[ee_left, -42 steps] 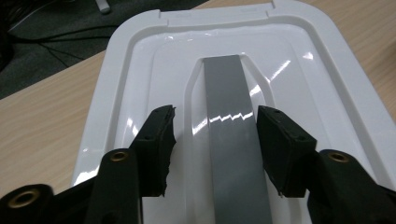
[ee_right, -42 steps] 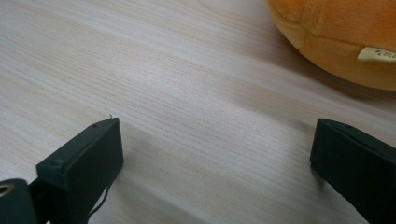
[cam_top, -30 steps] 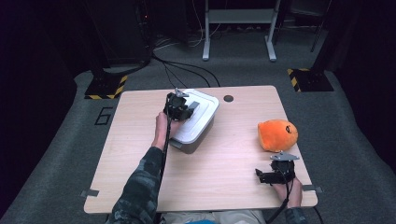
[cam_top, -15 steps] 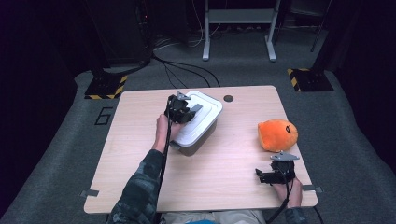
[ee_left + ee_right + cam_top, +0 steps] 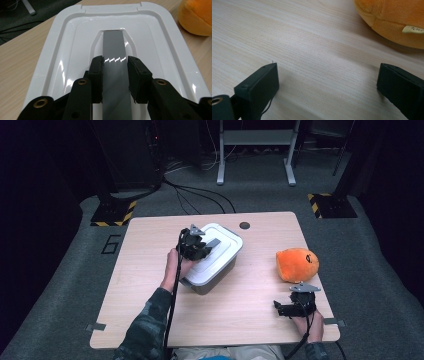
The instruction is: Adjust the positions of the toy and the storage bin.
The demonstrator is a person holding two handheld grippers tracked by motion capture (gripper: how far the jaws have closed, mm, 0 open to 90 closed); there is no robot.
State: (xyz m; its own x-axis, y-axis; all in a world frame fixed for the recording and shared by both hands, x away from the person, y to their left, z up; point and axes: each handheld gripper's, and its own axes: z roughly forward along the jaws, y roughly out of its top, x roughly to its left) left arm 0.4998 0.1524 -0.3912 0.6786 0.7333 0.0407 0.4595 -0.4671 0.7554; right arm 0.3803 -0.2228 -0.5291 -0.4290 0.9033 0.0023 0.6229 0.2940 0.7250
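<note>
The left gripper's (image 5: 115, 75) fingers (image 5: 96, 75) are clenched on the grey handle (image 5: 113, 47) of a white lid (image 5: 75, 45), one pad pressed against each long side of the strip. The handle runs straight away from the gripper along the lid's middle, so its long axis lines up with the direction in which the fingers point, and the grip sits near the handle's near end, with most of the strip reaching on toward the lid's far rim. From the high view, the left gripper (image 5: 196, 246) comes onto the lid over its left side, the lid resting on a grey storage box (image 5: 212, 275) that sits slightly left of the middle of the wooden desk (image 5: 260, 310), turned at an angle to the desk's edges. A lift here would likely have to go straight up to free the lid squarely, since the hold is off-centre along the handle and the far end could dip.

The right gripper (image 5: 328, 82) rests low over the bare desk near the person's edge, its fingers (image 5: 259, 85) released and standing wide apart with nothing between them. An orange plush toy (image 5: 297, 265) lies just beyond it toward the desk's right side, well apart from the box. The left hand (image 5: 175, 267) is therefore the one at the lid; the right is far from it.
</note>
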